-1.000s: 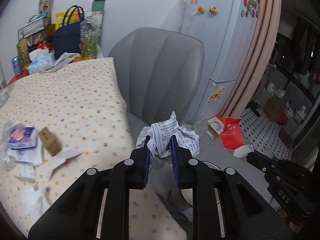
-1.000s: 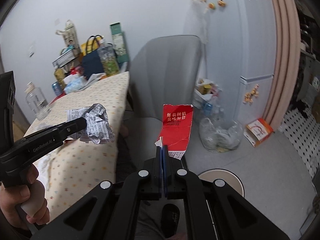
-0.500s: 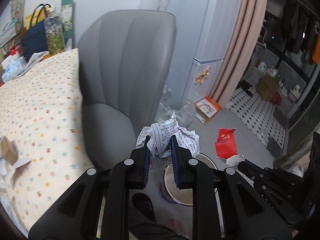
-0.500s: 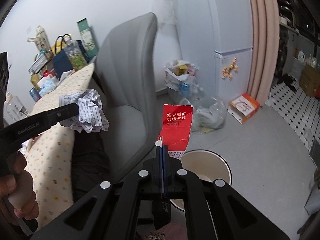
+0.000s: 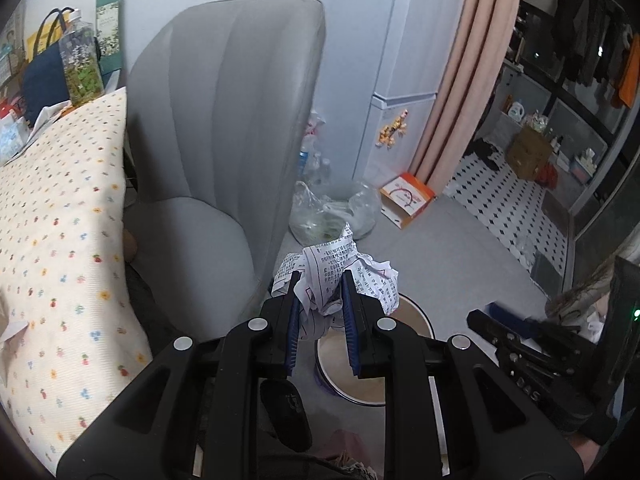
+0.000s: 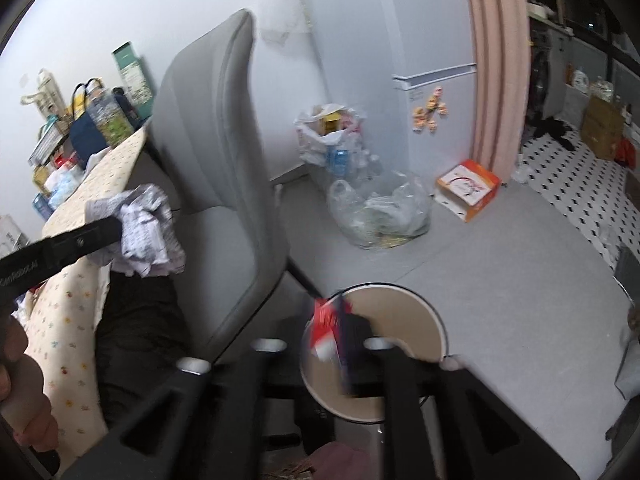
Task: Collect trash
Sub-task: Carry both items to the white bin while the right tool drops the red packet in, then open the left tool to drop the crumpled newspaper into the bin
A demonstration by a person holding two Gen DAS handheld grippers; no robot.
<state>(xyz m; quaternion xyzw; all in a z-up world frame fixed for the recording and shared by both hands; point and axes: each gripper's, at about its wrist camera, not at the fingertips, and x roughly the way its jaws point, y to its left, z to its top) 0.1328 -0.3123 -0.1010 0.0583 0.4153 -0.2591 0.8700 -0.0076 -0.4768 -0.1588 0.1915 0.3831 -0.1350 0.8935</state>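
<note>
The left tongs (image 5: 320,300) are clamping a crumpled printed paper ball (image 5: 340,268) between their blue pads, the wad bulging out ahead of the tips. Just below and ahead of them the round waste bin (image 5: 416,312) is showing its pale rim and open mouth on the grey floor (image 5: 460,256). To their left the grey chair (image 5: 224,128) is standing close, its seat edge nearly beside the tongs, and past it the bench (image 5: 60,220) with the dotted cloth is running off to the left edge.

The right tongs (image 6: 320,344) are blurred; their jaws have just been opening, and the red carton (image 6: 326,320) is sitting between them, over the near-left rim of the bin, with no grip visible on it. Ahead of these tongs the floor is lying open as far as a clear plastic bag (image 6: 380,212) of rubbish and an orange box (image 6: 468,188) by the fridge (image 6: 400,40). The chair leg is slanting down to the bin's left rim.
</note>
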